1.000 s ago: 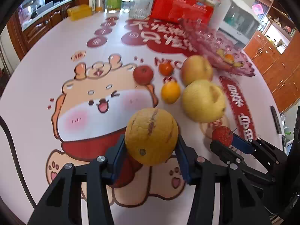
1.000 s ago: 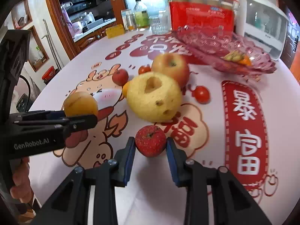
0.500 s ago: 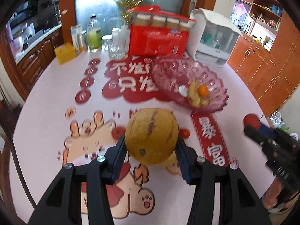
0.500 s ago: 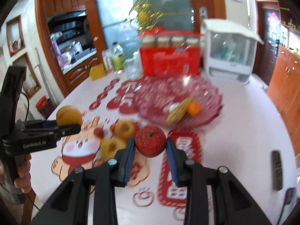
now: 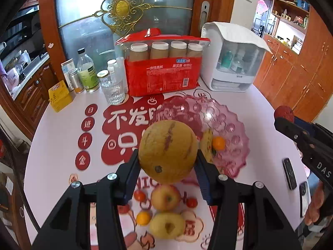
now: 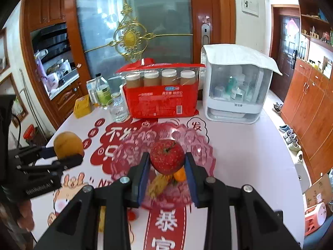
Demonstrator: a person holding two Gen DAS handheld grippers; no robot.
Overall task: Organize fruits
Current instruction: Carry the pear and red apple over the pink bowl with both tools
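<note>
Presently: round yellow-brown streaked melon clamped between left gripper jaws, small red dimpled apple pinched between right gripper jaws, both held above the scalloped pink glass bowl beyond the jaws, seemingly for deposit.

Both grippers are up off the worktop now. Left gripper carries the yellow melon from the cartoon print toward the pink bowl. Right gripper lifts the red apple, now above that bowl. Loose fruit now lies below the left gripper.
</note>
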